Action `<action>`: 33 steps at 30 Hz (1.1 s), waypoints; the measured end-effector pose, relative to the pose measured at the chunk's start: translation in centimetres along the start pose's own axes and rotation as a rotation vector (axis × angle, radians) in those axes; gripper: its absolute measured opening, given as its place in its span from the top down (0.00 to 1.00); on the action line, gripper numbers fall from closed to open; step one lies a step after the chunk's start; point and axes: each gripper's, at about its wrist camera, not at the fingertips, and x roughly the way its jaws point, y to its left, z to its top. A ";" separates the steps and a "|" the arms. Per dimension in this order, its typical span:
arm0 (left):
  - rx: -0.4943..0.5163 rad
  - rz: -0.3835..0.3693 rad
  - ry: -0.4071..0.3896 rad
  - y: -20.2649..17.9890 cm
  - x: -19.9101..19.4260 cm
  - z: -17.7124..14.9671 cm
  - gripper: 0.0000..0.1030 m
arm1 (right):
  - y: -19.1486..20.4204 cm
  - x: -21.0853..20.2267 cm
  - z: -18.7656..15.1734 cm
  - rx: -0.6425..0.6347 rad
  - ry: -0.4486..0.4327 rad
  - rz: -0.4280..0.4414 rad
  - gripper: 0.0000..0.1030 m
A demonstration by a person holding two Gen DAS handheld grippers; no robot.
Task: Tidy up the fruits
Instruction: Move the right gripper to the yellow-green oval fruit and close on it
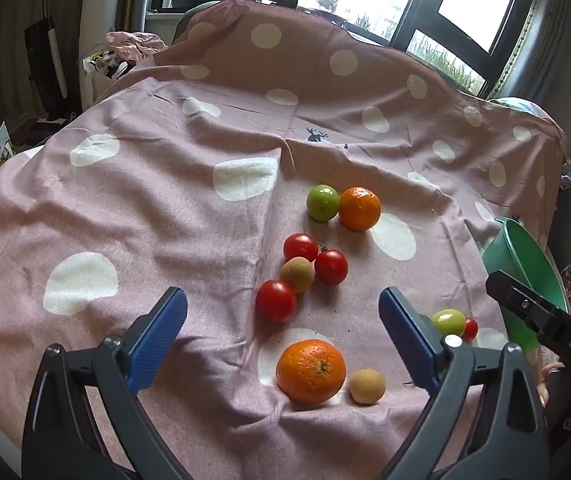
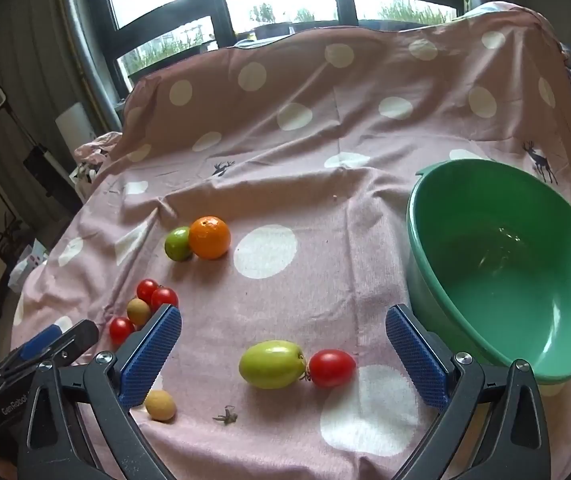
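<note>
Fruit lies scattered on a pink spotted cloth point(image 1: 165, 208). In the left wrist view my left gripper point(image 1: 281, 320) is open and empty above a near orange point(image 1: 310, 371), a tan longan point(image 1: 367, 386) and a red tomato point(image 1: 276, 301). Further off lie two more tomatoes point(image 1: 300, 247), a second longan point(image 1: 297, 274), a green lime point(image 1: 322, 203) and a far orange point(image 1: 360, 208). In the right wrist view my right gripper point(image 2: 283, 334) is open and empty above a green oval fruit point(image 2: 272, 364) touching a red tomato point(image 2: 331, 368). An empty green bowl point(image 2: 445, 280) stands right of it.
The cloth drapes up over a raised back point(image 2: 325, 80) below the windows. A small dried stem point(image 2: 226, 416) lies on the cloth near the right gripper. The left gripper's body point(image 2: 41, 356) shows at the left edge of the right wrist view. Room clutter point(image 1: 45, 68) lies beyond the left edge.
</note>
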 end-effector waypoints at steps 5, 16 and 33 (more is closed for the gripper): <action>0.005 -0.010 0.004 0.1 0.0 0.0 0.09 | -0.7 -0.1 0.3 0.036 0.008 0.001 0.01; -0.032 -0.036 0.016 0.3 -0.1 -0.3 0.19 | -1.4 -0.5 0.4 0.074 0.011 0.019 0.12; 0.066 -0.134 0.118 -2.6 -0.3 -0.7 0.44 | -1.8 -0.5 0.5 0.107 0.151 0.100 0.39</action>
